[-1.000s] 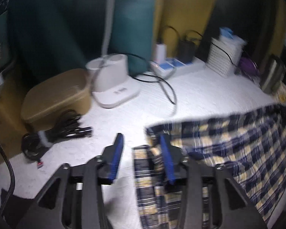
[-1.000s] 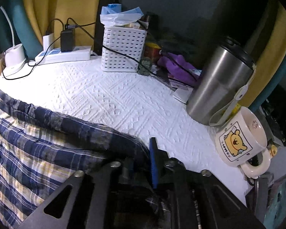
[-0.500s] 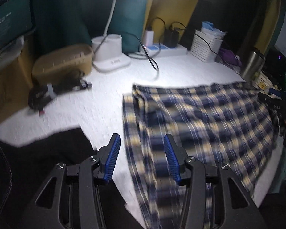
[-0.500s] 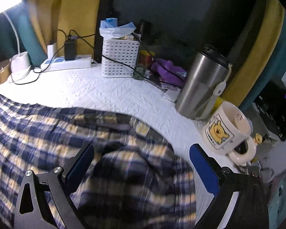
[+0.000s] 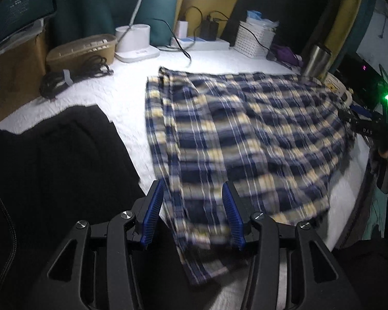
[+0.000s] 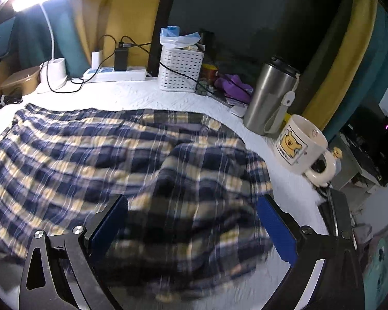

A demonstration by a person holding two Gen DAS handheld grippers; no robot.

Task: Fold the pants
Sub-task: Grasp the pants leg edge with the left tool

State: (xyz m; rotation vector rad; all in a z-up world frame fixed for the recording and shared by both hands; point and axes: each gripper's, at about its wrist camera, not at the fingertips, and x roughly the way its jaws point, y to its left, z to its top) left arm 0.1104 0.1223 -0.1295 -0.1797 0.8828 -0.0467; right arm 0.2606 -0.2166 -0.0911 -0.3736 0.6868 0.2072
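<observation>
My left claw (image 5: 192, 209) hangs spread above the plaid pants' (image 5: 245, 134) near edge; a black garment (image 5: 51, 160) lies to its left.

Home bedroom, lamp (image 6: 53, 73), mug (image 6: 298, 143), curtains (image 6: 111, 13)

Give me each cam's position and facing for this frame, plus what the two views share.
Left wrist: sits behind the open left gripper, above the near edge of the plaid pants, looking across toward the lamp base; both blue-padded fingers show.
Right wrist: sits behind the open right gripper, over the pants' right end, facing the steel tumbler and bear mug.
Shared: pants, lamp base, white basket.
</observation>
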